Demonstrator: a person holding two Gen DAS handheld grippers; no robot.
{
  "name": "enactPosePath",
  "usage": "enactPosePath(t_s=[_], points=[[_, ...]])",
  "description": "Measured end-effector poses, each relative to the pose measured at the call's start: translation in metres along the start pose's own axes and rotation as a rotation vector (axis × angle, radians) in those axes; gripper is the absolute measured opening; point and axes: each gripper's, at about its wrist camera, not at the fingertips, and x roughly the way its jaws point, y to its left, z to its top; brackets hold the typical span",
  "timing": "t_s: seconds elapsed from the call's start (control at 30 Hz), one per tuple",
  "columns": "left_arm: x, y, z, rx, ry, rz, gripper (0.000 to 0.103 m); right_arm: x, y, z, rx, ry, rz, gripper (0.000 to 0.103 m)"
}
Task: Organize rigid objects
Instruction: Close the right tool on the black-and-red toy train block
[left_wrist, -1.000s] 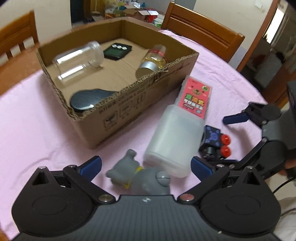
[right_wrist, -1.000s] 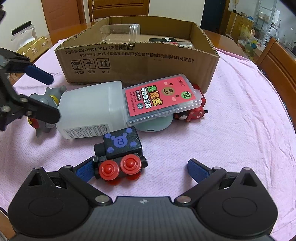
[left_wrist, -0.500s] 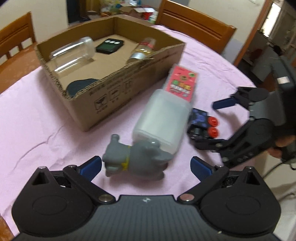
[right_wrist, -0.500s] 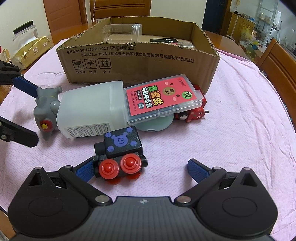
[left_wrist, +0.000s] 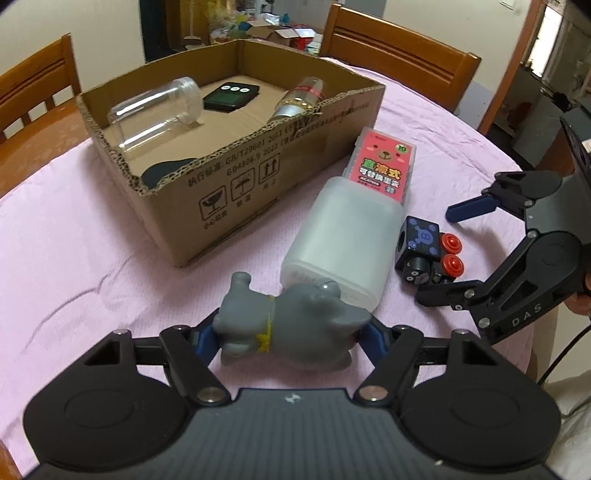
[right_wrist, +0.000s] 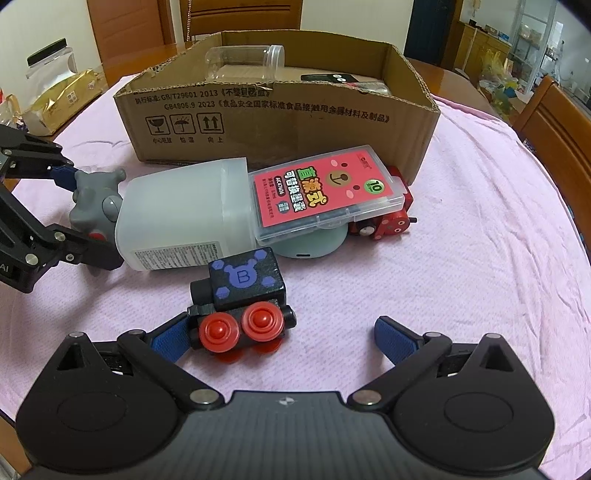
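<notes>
Left claw, low centre of its frame, is closing on the grey toy, pads touching both flanks. Squeeze firm, lift clear of the jug, then cross to the box. Right claw stays spread.

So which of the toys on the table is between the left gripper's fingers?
The grey animal figure: the left gripper is closing on it. The black train block and red toy lie free on the cloth.
</notes>
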Motion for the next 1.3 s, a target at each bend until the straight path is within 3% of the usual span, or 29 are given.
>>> enactPosePath(t_s=[0.3,0.43,0.6,0.77,1.0,1.17,1.3], points=[[-0.016,0.001,-0.02,-0.156,0.048,0.145,0.073,0.002,0.016,0.004,-0.108,0.014,0.071,0.103],[-0.021,0.004,-0.026,-0.232,0.038,0.162,0.073,0.007,0.026,0.013,-0.173,0.026,0.11,0.103],[-0.021,0.001,-0.028,-0.247,0.029,0.178,0.073,0.007,0.039,0.019,-0.244,0.049,0.151,0.102],[-0.019,0.0,-0.027,-0.249,0.022,0.183,0.073,-0.002,0.045,0.016,-0.27,0.071,0.178,0.093],[-0.018,-0.001,-0.027,-0.247,0.019,0.19,0.074,-0.002,0.04,0.021,-0.207,0.053,0.123,0.08],[-0.017,-0.001,-0.027,-0.251,0.018,0.193,0.074,-0.001,0.039,0.028,-0.188,0.046,0.103,0.061],[-0.017,-0.002,-0.026,-0.245,0.019,0.196,0.074,-0.001,0.038,0.03,-0.183,0.05,0.092,0.056]])
